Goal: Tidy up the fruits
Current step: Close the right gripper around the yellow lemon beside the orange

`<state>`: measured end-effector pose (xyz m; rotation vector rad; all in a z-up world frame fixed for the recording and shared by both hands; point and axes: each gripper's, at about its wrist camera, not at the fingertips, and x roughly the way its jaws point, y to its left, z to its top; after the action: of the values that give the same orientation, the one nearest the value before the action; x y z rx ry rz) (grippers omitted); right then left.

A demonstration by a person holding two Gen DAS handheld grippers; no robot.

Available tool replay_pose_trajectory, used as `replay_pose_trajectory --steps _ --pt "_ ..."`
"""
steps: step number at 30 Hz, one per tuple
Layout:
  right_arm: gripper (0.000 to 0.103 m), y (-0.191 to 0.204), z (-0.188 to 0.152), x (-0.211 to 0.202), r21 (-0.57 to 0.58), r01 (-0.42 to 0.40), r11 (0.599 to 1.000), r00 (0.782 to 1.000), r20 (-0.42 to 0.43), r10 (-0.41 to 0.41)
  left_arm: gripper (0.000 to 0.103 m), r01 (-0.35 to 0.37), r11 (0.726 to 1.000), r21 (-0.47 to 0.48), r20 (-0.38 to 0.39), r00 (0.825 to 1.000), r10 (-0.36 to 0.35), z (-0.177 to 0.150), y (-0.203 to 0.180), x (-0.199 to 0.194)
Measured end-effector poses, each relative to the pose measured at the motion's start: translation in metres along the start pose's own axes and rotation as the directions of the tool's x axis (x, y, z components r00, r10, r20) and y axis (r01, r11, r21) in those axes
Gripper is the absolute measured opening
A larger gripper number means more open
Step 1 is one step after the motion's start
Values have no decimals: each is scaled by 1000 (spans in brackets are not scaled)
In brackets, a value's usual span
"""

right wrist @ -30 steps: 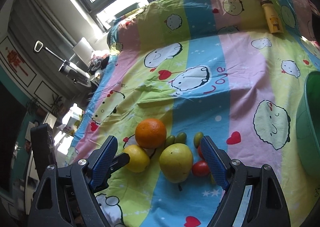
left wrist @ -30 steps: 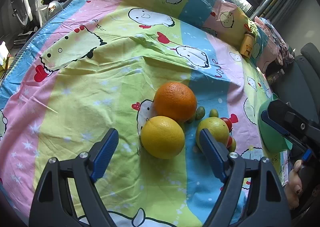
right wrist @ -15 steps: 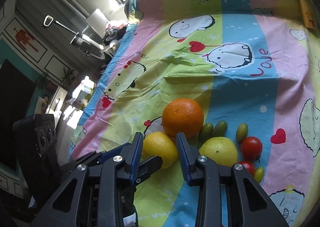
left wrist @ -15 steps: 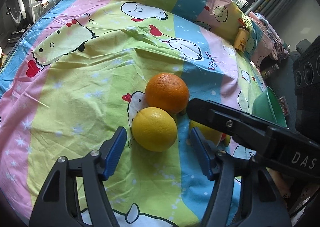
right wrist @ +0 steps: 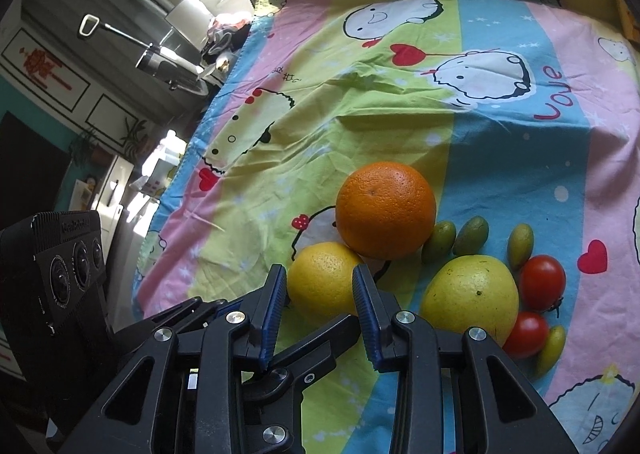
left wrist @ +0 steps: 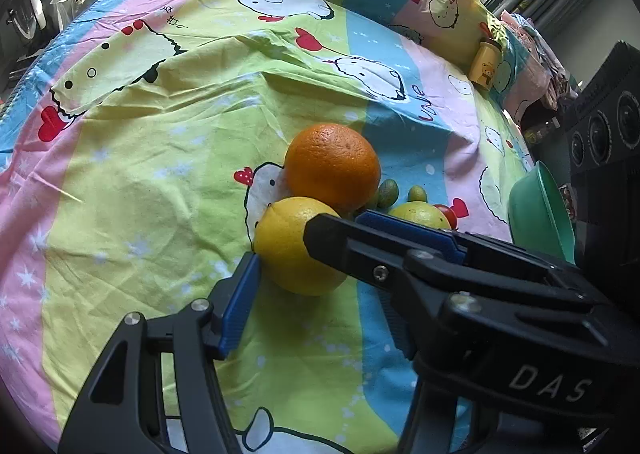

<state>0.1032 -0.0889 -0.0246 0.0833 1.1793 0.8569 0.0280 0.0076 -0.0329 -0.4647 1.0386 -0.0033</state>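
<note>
A yellow citrus fruit (left wrist: 288, 254) (right wrist: 320, 282) lies on the cartoon sheet, touching an orange (left wrist: 332, 166) (right wrist: 384, 210) behind it. My left gripper (left wrist: 316, 274) straddles the yellow fruit and its jaws are closing. Its left pad (left wrist: 240, 302) touches the fruit's side; its right finger is mostly hidden. My right gripper (right wrist: 320, 274) reaches in from the right over the same fruit (left wrist: 336, 222). Its pads (right wrist: 364, 294) stand a narrow gap apart and grip nothing. A yellow-green fruit (right wrist: 470, 298), two cherry tomatoes (right wrist: 542, 282) and several small green oval fruits (right wrist: 438, 242) lie to the right.
A green bowl (left wrist: 536, 214) stands at the sheet's right edge. A yellow bottle (left wrist: 484, 64) stands far back right. Wrinkled sheet (left wrist: 140, 174) stretches bare to the left and behind the fruits. Furniture and clutter line the bed's left side (right wrist: 168, 66).
The right gripper swung in from the right over the yellow fruit and its jaws narrowed sharply. The left jaws drew in around the yellow fruit, and the left pad now touches it.
</note>
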Motion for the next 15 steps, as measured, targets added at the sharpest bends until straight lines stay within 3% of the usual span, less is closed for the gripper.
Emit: replay_pose_trajectory --steps 15 --pt "38 3 -1 7 -22 71 997 998 -1 -71 57 -9 1000 17 -5 1000 9 -1 -1 3"
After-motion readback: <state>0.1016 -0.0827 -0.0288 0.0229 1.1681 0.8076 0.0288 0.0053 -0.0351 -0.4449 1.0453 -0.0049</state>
